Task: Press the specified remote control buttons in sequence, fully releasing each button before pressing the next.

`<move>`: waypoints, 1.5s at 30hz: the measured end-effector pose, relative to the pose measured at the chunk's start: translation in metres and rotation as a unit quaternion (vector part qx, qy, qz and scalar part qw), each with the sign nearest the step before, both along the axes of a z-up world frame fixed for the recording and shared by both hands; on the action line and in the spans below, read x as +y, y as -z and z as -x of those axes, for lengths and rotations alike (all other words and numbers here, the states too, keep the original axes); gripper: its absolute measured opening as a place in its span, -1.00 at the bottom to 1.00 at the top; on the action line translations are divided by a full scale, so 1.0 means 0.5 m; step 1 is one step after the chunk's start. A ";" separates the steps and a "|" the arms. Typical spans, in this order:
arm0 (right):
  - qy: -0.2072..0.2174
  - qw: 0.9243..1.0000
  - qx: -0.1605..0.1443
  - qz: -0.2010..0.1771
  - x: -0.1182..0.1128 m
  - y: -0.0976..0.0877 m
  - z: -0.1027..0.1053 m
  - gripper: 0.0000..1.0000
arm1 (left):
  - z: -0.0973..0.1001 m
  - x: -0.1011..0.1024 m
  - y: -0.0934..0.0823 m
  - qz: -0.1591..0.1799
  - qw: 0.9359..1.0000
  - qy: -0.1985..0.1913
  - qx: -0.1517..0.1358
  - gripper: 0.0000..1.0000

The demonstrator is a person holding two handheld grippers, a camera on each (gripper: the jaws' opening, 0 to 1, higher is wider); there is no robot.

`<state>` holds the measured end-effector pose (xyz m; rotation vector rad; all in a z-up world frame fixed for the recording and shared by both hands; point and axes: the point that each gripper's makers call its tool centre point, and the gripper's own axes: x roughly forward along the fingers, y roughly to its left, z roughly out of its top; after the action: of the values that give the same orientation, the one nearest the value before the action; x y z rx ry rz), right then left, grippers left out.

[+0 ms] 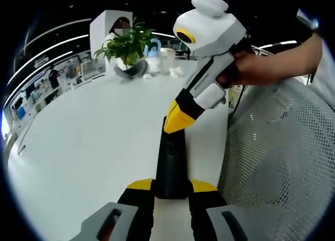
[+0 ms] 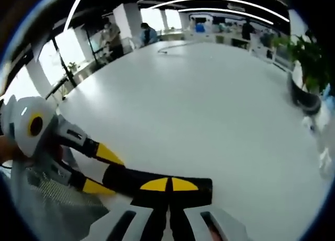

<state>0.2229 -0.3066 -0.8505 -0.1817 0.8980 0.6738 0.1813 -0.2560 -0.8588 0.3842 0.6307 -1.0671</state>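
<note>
Remote control (image 1: 171, 165), black, lies on the white worktop (image 1: 94, 141) near its edge, pinched at one end by the left gripper (image 1: 171, 191). Right gripper (image 2: 169, 184), pressed together, bears its tips on the remote's top.

The counter (image 1: 89, 131) is a smooth white surface with a soft, low sheen. The remote control (image 1: 171, 165) looks like black plastic, matt, with faint highlights along its edges. The right gripper (image 1: 178, 115) has a glossy white plastic body and yellow-and-black fingers (image 1: 175, 114) of smooth plastic. Beside it, a chair back (image 1: 277, 157) is pale grey woven mesh, rough and perforated. The plant (image 1: 128, 45) has shiny leaves in a dark, glossy pot (image 1: 131, 69).
</note>
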 end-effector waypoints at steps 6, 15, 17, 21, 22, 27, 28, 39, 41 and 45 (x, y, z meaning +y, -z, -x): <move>-0.007 1.000 -0.012 0.008 -0.001 0.000 0.000 -1.00 | 0.000 0.000 0.000 -0.001 1.000 0.000 0.001 -0.51; 0.000 1.000 -0.006 0.004 -0.002 0.000 -0.002 -1.00 | 0.000 0.000 0.000 -0.001 1.000 -0.003 0.001 -0.51; 0.021 0.999 0.014 -0.021 -0.002 0.000 -0.003 -1.00 | 0.000 0.000 0.000 -0.001 1.000 -0.004 0.001 -0.51; 0.020 1.000 0.011 -0.020 -0.002 0.000 -0.002 -1.00 | 0.000 0.000 0.000 -0.002 1.000 -0.004 0.002 -0.51; 0.014 1.000 0.004 -0.013 -0.001 0.001 -0.001 -1.00 | 0.000 0.000 0.000 -0.002 1.000 -0.004 0.002 -0.51; 0.020 0.999 0.017 -0.019 -0.003 0.001 -0.004 -1.00 | 0.000 0.000 0.000 -0.004 1.000 -0.002 0.002 -0.51; 0.026 0.999 0.028 -0.027 -0.003 0.001 -0.005 -1.00 | 0.000 0.000 0.000 -0.004 1.000 -0.001 0.002 -0.51; 0.033 0.997 0.074 -0.008 -0.004 0.005 -0.010 -1.00 | -0.003 -0.001 0.001 -0.008 1.000 0.003 0.005 -0.51; 0.045 0.994 0.094 -0.016 -0.004 0.004 -0.010 -1.00 | -0.002 -0.001 0.001 -0.008 1.000 0.003 0.005 -0.51; 0.081 0.986 0.132 -0.067 -0.005 0.000 -0.012 -1.00 | -0.002 -0.001 0.001 -0.007 1.000 0.002 0.005 -0.51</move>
<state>0.2288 -0.3091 -0.8507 0.1035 1.1034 0.6121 0.1824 -0.2566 -0.8594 0.3923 0.6462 -1.0703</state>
